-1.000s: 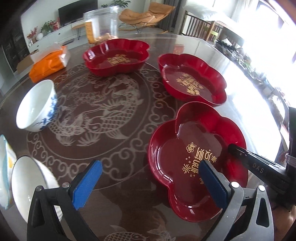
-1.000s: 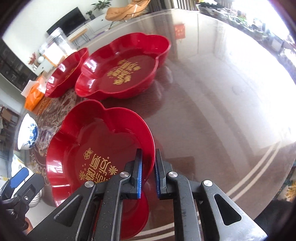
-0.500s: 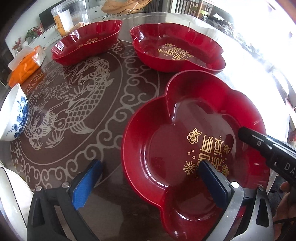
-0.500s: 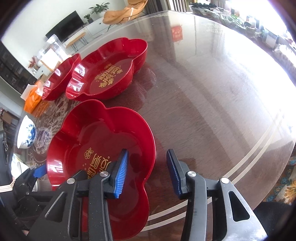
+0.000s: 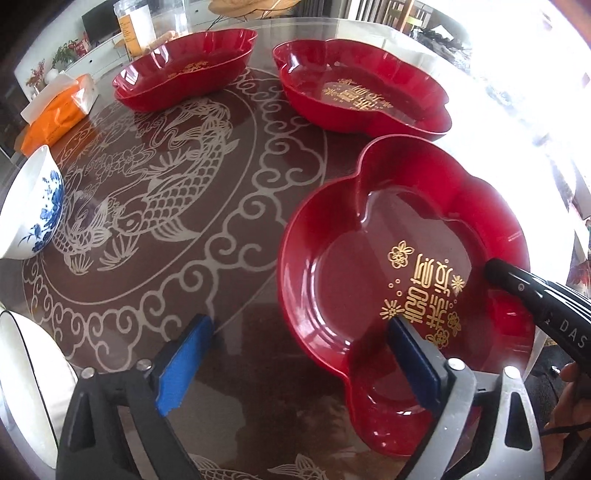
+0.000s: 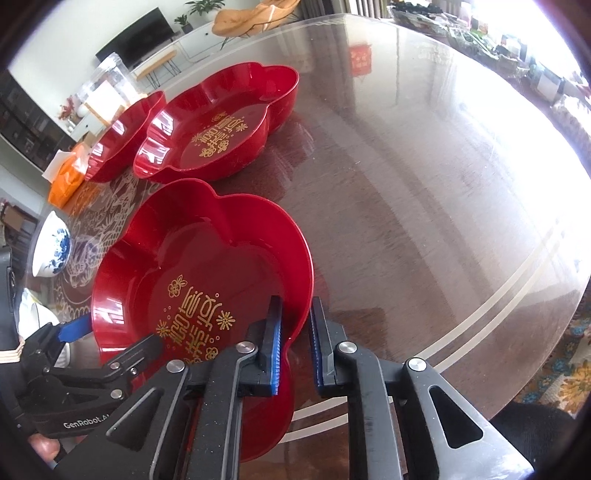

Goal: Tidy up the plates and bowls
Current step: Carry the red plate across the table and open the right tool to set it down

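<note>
The nearest red flower-shaped plate point(image 5: 351, 277) point(image 6: 184, 258) with gold lettering lies on the glass table. My right gripper point(image 6: 297, 343) is shut on its right rim, one pad inside and one outside; in the left wrist view it point(image 5: 535, 295) reaches in over the plate. My left gripper point(image 5: 299, 362) straddles the plate's left rim. Its jaws are closing, the right pad inside the plate and the left pad over the table, neither pressing. Two more red plates point(image 5: 354, 92) point(image 5: 184, 74) sit further back.
A blue-and-white bowl point(image 5: 29, 214) stands at the left, with a white bowl point(image 5: 22, 387) nearer me. An orange tissue pack point(image 5: 55, 114) and a clear jar point(image 5: 140, 26) are at the back left. The table's round edge point(image 6: 480, 314) curves close on the right.
My right gripper opened off the plate's rim and shut on it again. My left gripper came down closer to the near plate, and its jaws have narrowed a little.
</note>
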Demonstrator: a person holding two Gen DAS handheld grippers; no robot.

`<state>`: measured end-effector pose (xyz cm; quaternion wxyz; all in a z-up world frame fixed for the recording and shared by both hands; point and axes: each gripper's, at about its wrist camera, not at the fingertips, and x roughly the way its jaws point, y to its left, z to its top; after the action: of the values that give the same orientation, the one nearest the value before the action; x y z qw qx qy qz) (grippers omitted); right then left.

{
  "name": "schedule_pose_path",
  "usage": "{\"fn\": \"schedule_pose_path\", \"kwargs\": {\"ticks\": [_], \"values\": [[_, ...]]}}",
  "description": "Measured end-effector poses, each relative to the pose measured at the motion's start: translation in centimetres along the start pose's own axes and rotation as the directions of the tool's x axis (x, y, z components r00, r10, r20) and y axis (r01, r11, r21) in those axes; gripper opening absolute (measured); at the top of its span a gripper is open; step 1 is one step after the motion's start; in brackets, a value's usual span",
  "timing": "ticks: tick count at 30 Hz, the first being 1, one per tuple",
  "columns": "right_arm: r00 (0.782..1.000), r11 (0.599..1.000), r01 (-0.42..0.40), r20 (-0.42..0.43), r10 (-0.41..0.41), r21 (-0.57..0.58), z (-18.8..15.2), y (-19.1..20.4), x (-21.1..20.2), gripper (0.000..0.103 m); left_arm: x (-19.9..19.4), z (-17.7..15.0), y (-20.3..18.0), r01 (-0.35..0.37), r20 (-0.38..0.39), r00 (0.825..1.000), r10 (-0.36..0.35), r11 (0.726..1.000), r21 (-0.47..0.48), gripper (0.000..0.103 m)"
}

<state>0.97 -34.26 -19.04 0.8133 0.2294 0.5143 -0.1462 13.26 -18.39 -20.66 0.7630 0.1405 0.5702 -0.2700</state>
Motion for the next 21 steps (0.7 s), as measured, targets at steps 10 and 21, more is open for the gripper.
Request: {"fn": "schedule_pose_path", "kwargs": {"ticks": [10,21], "values": [[0.999,0.998,-0.031,0.030,0.030,0.045,-0.2,-2.8,-2.0,0.011,-1.4,0.4,-3.0,0.160,0.039,0.986,-0.160,0.987,-0.017,0.026],[0.998,0.985,0.026,0.056,-0.036,0.169,2.6,-12.3,-4.5,0.010,0.7,4.6,-13.6,0.223,0.003,0.975,-0.224,0.972,0.078,0.025]]}}
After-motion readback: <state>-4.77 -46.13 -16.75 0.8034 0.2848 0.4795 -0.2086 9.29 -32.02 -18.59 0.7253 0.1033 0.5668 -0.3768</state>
